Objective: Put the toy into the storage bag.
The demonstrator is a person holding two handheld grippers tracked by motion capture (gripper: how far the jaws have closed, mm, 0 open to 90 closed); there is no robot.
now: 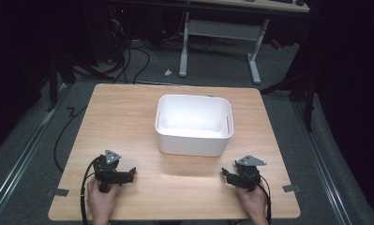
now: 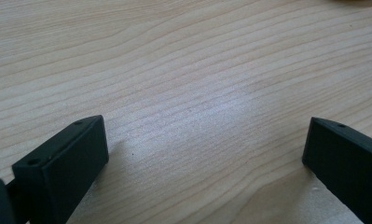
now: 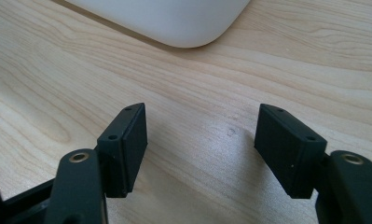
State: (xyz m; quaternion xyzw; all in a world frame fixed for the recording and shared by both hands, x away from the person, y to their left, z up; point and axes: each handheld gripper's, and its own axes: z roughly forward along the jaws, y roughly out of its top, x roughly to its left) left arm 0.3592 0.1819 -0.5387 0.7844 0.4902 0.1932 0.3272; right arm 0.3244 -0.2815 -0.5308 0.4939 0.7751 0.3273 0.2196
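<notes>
Left gripper [image 1: 128, 174] and right gripper [image 1: 228, 175] sit on the table [image 1: 128, 117] just in front of the white bin [image 1: 194, 124], jaws wide, nothing held. Bin centred, looks empty. No target visible; my call: keep both low, clear of bin wall.

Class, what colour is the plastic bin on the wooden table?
White; the bin shows best in the high view.
</notes>
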